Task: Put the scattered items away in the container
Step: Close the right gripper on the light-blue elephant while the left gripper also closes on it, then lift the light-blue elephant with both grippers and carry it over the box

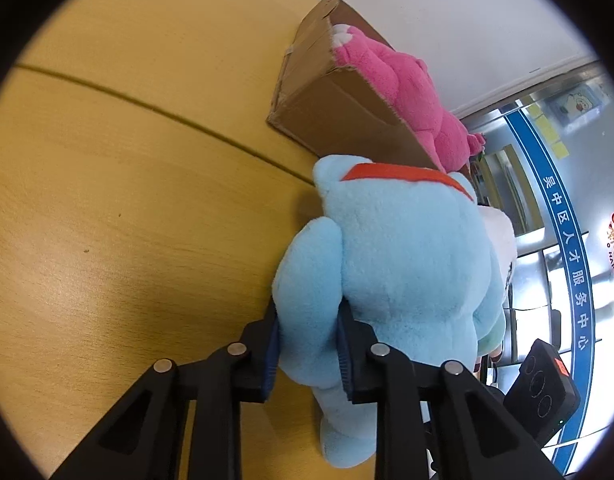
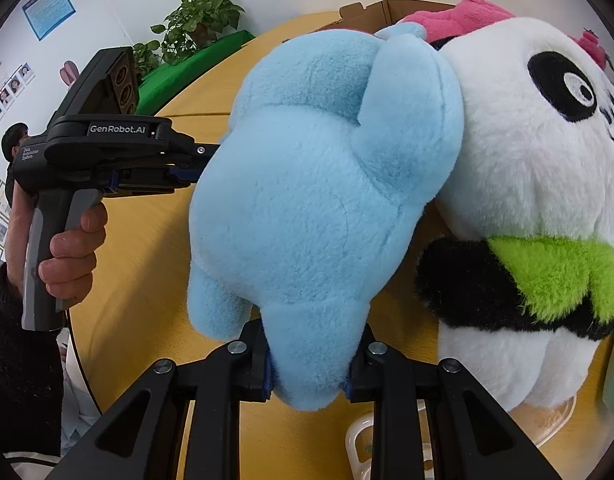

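Observation:
A light blue plush toy (image 1: 403, 264) with a red collar lies on the wooden table (image 1: 127, 200), right in front of a cardboard box (image 1: 331, 112). My left gripper (image 1: 307, 344) is shut on a limb of it, pads pressing the fur from both sides. In the right wrist view the same blue plush (image 2: 315, 200) fills the middle, and my right gripper (image 2: 307, 368) is shut on its lower end. A hand holds the left gripper (image 2: 195, 162) at the plush's left side. A pink plush (image 1: 391, 80) sits in the box.
A white panda plush (image 2: 527, 200) with a green bib leans against the blue toy's right side. The box (image 2: 387, 8) stands behind both at the table's far edge. A potted plant (image 2: 199, 20) and a green cloth lie beyond the table. A pale plastic item (image 2: 363, 444) lies under the right gripper.

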Demonstrator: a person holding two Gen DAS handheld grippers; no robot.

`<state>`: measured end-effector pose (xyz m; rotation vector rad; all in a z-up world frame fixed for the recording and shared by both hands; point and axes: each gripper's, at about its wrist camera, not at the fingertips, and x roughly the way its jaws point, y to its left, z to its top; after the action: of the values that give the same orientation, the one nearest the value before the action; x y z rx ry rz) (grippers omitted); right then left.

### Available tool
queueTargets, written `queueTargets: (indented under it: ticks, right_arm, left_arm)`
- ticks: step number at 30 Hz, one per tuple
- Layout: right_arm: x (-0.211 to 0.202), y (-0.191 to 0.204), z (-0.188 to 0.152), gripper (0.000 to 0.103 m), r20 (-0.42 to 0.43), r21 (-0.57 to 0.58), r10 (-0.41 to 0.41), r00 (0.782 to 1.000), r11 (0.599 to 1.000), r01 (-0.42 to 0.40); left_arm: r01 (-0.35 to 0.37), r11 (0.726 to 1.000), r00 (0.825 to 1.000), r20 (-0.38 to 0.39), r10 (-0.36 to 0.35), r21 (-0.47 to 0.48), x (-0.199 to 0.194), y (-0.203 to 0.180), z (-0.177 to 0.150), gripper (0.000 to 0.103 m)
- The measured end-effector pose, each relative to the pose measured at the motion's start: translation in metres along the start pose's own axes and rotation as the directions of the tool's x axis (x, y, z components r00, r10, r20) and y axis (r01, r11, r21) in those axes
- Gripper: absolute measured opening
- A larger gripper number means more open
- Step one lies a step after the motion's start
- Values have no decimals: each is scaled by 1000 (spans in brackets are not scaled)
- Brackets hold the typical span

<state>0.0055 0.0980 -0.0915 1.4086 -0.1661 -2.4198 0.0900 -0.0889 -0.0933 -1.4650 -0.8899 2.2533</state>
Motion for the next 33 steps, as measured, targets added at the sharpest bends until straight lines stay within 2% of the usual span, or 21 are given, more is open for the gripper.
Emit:
queueTargets:
  ticks: [4,11,18,21,24,27,30,33]
  right_arm:
    - [-7,6,2,25,26,-8,-26,999,1000,26]
    - [-44,18,21,24,126,-16,-16,992,1000,18]
    - [-96,25,59,24,271,-49,-46,961,997,61]
    - [-118,25,82,24,330,-64,-68,942,993,94]
    - [-141,17,101,24,383,-66,-89,920,990,123]
    - [-150,12,132,24,419,-39,-105,902,990,134]
    - [-163,1,152,24,434,-13,-134,891,988,154]
    - [-163,-17,172,24,419,18,-144,896,988,151]
  left_arm:
    - [-27,998,999,41,25,61,-16,-25,3,20]
    - [-44,979,989,144,15,200,-64,-81,22,20]
    - [-65,943,972,237,-15,327,-108,-141,48,20]
    - [-88,917,961,276,-25,390,-126,-172,67,20]
    - [-150,870,949,314,-6,470,-138,-207,93,20]
    - [-183,839,943,333,3,512,-143,-230,124,20]
    - [-211,807,937,348,7,552,-139,-244,152,20]
    - [-266,774,933,356,56,575,-120,-248,176,20]
